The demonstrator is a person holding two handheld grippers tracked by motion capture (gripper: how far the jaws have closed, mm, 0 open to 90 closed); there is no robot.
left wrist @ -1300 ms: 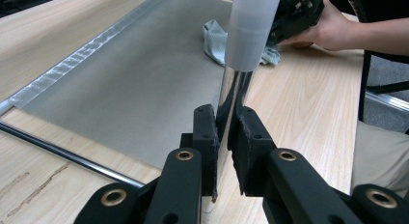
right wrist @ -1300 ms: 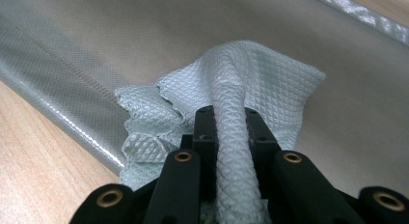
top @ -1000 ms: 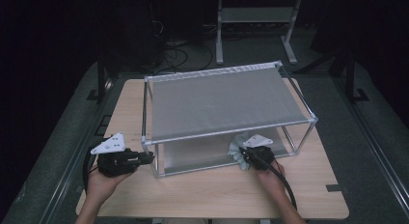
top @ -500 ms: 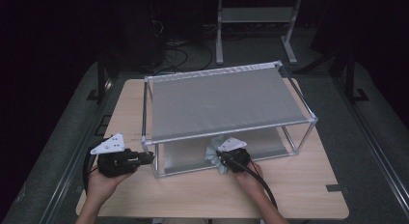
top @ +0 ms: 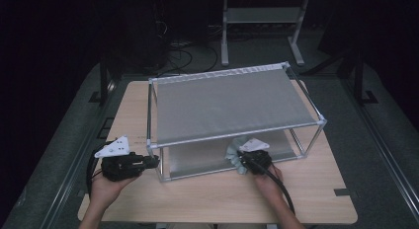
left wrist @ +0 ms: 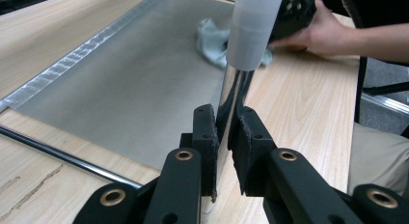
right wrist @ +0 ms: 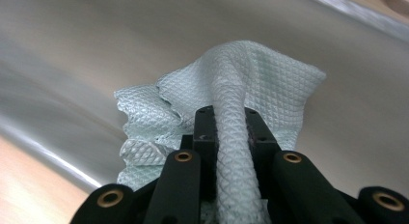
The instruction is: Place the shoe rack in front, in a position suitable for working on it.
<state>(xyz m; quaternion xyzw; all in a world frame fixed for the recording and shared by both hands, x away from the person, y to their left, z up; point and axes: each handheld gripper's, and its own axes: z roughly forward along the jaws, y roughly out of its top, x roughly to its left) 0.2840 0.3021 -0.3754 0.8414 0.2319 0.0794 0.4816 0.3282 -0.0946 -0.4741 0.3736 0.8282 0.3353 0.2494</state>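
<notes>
A two-shelf metal rack (top: 237, 133) with grey shelf sheets stands on the wooden table. In the high view my left gripper (top: 153, 161) is at the rack's front-left corner post (top: 159, 165). The left gripper view shows that gripper (left wrist: 225, 119) shut on the chrome post (left wrist: 230, 91). My right gripper (top: 245, 162) is at the front of the lower shelf (top: 197, 157), shut on a pale blue-green cloth (top: 232, 154). In the right gripper view the quilted cloth (right wrist: 251, 74) is pinched between the gripper's (right wrist: 226, 117) jaws and spreads over the grey shelf sheet (right wrist: 120, 45).
The light wooden table (top: 207, 194) has bare room in front of the rack and at its left. The upper shelf (top: 227, 103) overhangs the lower one. A second metal stand (top: 262, 21) is on the floor beyond the table. Rails run along both sides.
My right gripper slid the cloth to the left along the lower shelf, then back to the right. My left gripper stayed on the corner post.
</notes>
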